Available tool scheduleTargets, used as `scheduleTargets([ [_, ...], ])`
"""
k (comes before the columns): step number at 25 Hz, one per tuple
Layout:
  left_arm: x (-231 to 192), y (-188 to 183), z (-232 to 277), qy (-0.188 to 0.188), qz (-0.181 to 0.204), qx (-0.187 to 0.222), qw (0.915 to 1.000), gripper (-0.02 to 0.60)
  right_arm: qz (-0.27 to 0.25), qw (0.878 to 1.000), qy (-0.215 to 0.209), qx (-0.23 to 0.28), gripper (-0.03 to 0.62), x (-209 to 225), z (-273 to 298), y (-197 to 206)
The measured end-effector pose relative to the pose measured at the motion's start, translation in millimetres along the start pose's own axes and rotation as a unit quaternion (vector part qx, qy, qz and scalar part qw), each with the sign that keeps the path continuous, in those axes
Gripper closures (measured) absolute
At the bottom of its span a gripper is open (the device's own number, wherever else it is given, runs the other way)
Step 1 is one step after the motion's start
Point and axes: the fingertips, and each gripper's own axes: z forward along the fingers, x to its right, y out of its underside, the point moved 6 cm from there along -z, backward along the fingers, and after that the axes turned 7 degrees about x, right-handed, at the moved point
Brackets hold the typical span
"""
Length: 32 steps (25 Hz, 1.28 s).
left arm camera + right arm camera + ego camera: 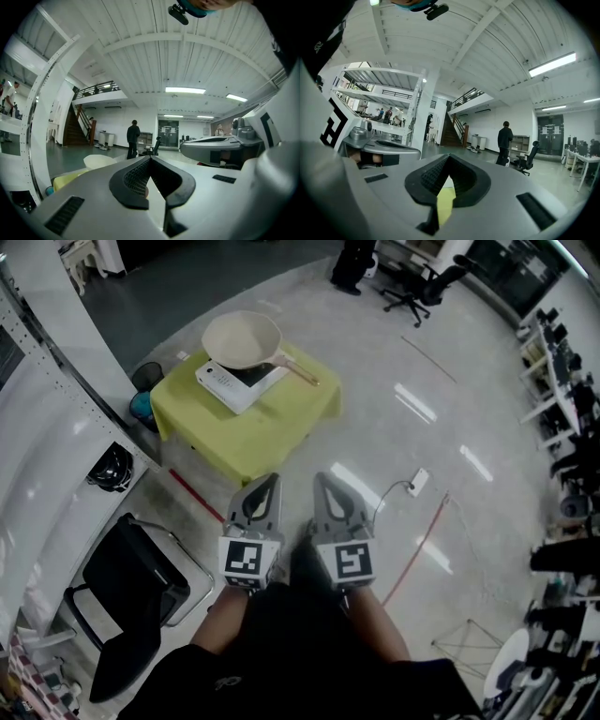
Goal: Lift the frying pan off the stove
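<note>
Well short of frying pan (242, 339) and stove (240, 383), left tool (271, 478), right tool (322, 478): closed, empty.

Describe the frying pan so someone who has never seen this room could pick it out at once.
Find the small table draped in yellow on the shiny grey floor. A flat white stove sits on it, and the frying pan rests on that stove. It is round, cream-coloured, and the only thing there with a long wooden handle.
</note>
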Motion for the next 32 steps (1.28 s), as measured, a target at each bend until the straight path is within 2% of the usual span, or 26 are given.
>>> scheduleTargets([
  [6, -5, 10, 42, 0.000, -0.004, -0.003, 1.0000, 0.538, -0.005, 1.000, -0.003, 0.007, 0.580, 35, 29, 9],
  [11, -7, 19, 93, -0.004, -0.010, -0.009, 0.9999, 0.538, 0.002, 1.000, -0.005, -0.003, 0.580, 81, 60, 22],
  [17, -5, 37, 170, -0.013, -0.025, -0.046, 0.9985, 0.538, 0.018, 1.000, -0.014, -0.015, 0.580, 143, 100, 42],
  [24, 8, 50, 254, -0.013, -0.019, -0.080, 0.9966, 0.538, 0.046, 0.998, -0.024, -0.035, 0.580, 217, 137, 72],
  [28, 14, 69, 288, -0.014, -0.020, -0.099, 0.9948, 0.538, 0.064, 0.994, -0.058, -0.061, 0.580, 248, 151, 92],
  [32, 21, 81, 318, -0.020, -0.040, -0.114, 0.9924, 0.538, 0.041, 0.990, -0.097, -0.090, 0.580, 273, 164, 107],
])
